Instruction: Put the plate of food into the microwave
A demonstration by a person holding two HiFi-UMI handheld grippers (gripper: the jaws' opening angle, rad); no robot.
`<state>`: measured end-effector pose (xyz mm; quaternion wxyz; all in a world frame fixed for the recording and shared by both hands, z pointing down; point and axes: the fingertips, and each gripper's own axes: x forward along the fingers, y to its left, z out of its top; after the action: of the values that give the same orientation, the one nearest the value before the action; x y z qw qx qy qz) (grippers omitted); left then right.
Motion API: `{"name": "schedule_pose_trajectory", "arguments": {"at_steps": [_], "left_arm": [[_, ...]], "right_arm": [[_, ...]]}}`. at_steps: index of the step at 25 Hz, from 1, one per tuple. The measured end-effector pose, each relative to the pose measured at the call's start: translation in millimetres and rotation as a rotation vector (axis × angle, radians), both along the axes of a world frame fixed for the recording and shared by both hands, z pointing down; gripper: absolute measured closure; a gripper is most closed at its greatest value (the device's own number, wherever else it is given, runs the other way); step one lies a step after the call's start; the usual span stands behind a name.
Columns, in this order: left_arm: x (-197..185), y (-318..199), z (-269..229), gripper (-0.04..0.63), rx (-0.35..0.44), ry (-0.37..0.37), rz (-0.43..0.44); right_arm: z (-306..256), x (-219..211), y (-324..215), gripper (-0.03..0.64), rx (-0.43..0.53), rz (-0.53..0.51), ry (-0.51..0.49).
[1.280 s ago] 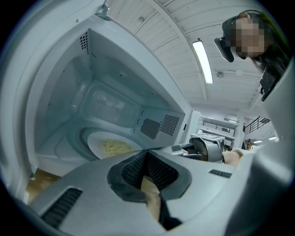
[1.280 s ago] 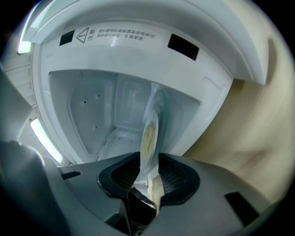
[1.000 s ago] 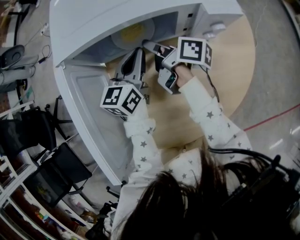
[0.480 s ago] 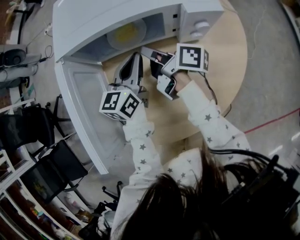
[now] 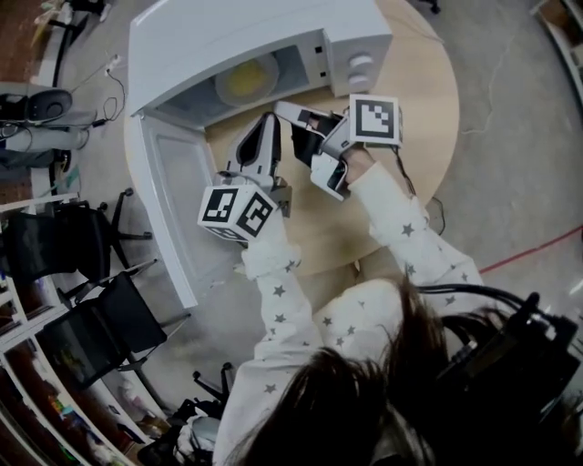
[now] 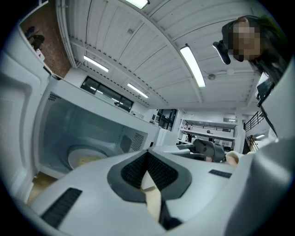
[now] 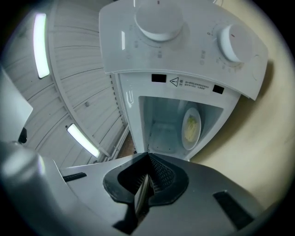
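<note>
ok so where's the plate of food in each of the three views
Head view: the plate is upper centre-left, inside the open microwave.
Left gripper view: the plate is lower left, on the cavity floor, above the jaws.
Right gripper view: the plate is right of centre, seen edge-up inside the cavity, below the two knobs.
Shared landmark: the microwave's open cavity around the plate.
</note>
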<state>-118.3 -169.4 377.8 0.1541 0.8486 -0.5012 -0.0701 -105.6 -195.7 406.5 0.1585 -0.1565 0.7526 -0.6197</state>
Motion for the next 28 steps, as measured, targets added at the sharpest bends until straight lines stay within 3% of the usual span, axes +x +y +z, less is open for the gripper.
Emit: {"name": "schedule_pose_trajectory", "arguments": {"at_steps": [14,19,28], "left_arm": [[29,58,-58,0.600,0.054,-0.063,0.110],[48,71,-72,0.601,0.075,-0.096,0.198],[51,94,-92,0.601,0.093,-0.083,0.198]], "right_arm": [[-80,32,47,0.611,0.194,-0.087,-0.075],[-91,46,59,0.611,0.203,-0.104,-0.126],[-112,47,82,0.611,0.218,-0.122,-0.210]]}}
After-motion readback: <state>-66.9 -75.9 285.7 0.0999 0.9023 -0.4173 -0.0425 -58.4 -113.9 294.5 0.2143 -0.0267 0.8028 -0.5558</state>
